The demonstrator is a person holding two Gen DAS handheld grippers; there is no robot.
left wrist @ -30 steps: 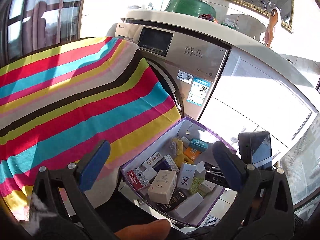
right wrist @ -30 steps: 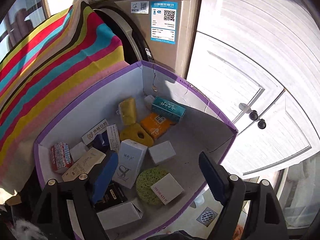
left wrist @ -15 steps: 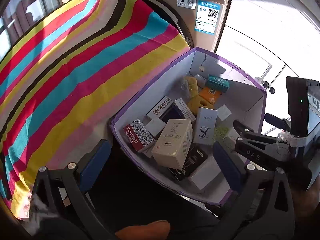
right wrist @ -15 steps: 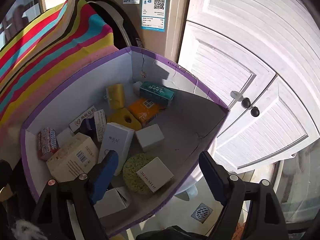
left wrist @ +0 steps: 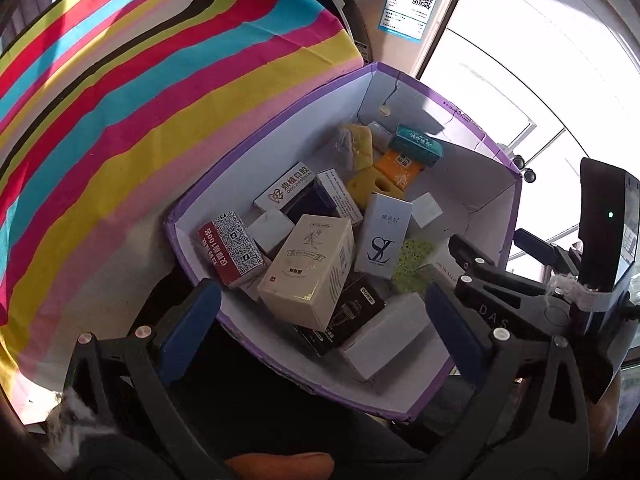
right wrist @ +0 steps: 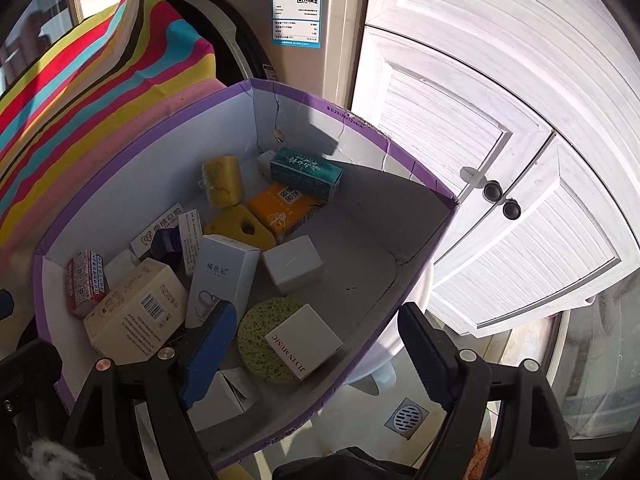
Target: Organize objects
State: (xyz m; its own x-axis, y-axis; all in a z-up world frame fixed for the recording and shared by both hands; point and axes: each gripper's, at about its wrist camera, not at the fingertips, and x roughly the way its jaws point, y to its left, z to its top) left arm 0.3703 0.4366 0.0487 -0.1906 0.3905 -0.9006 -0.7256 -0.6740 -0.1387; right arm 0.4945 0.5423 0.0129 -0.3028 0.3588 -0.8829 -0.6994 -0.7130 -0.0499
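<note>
A purple-edged white cardboard box [left wrist: 280, 120] [right wrist: 420, 248] holds several small cartons and sponges. A cream carton [left wrist: 308, 270] [right wrist: 136, 312], a white SL carton [left wrist: 382, 236] [right wrist: 224, 280], a red carton [left wrist: 230, 252], a teal carton [right wrist: 306, 172], an orange packet [right wrist: 284, 210], yellow sponges [right wrist: 224, 186] and a green round sponge [right wrist: 260, 340] under a white JIYIN MUSIC carton [right wrist: 304, 340] lie inside. My left gripper [left wrist: 320, 332] is open and empty above the box's near edge. My right gripper [right wrist: 316, 352] is open and empty over the box's near right corner.
A striped cloth [left wrist: 120, 100] [right wrist: 80, 80] hangs at the left over a washing machine [right wrist: 304, 20]. White louvred cabinet doors [right wrist: 500, 120] stand at the right. A floor drain [right wrist: 406, 418] lies below the box.
Both grippers have moved closer and lower over the box, which now fills more of each view. Both stay open and empty.
</note>
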